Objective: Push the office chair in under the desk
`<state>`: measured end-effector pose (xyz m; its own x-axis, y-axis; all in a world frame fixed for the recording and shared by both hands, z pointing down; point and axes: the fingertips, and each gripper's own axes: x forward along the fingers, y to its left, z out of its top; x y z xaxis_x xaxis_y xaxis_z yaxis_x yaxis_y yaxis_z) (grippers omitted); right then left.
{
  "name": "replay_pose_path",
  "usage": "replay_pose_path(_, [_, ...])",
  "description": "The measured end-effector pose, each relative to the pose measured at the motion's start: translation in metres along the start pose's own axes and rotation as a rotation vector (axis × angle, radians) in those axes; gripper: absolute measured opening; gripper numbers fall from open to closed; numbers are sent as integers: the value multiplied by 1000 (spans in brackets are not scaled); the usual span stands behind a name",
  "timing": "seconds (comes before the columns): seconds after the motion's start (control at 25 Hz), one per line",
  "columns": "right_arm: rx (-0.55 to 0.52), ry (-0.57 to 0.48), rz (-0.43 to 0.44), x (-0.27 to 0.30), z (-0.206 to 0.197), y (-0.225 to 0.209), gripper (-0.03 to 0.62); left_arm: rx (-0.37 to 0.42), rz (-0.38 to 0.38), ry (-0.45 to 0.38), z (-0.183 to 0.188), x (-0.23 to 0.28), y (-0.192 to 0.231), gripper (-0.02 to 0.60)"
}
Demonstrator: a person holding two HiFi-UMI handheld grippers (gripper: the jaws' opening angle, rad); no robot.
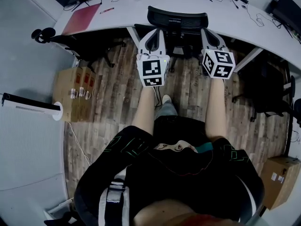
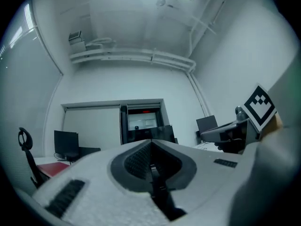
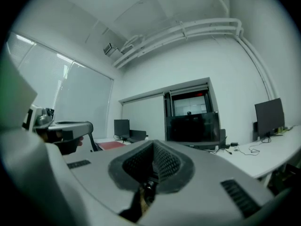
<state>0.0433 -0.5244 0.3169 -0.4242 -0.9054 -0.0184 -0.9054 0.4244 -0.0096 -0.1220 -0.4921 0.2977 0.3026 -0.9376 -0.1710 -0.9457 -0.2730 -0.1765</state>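
Black office chair (image 1: 178, 20), seemingly under desk (image 1: 225, 17)

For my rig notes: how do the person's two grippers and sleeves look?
The left claw and right claw are white moulded shells with dark ribbed pads; each carries a white cube with black square markers. Forearms are bare below a black top.

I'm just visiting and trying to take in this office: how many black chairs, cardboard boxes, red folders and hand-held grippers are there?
Black office chairs: 3
Brown cardboard boxes: 2
Red flat folder on the white desk: 1
Hand-held grippers, the left gripper and the right gripper: 2
Total: 8
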Motion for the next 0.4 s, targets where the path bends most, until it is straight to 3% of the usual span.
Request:
replay_pose_path(0.24, [-19, 1, -5, 3, 3, -2, 5, 31, 42, 60, -8, 3, 7, 5])
replay_pose_path(0.4, [-41, 13, -39, 7, 3, -9, 3, 41, 32, 47, -6, 7, 7, 5])
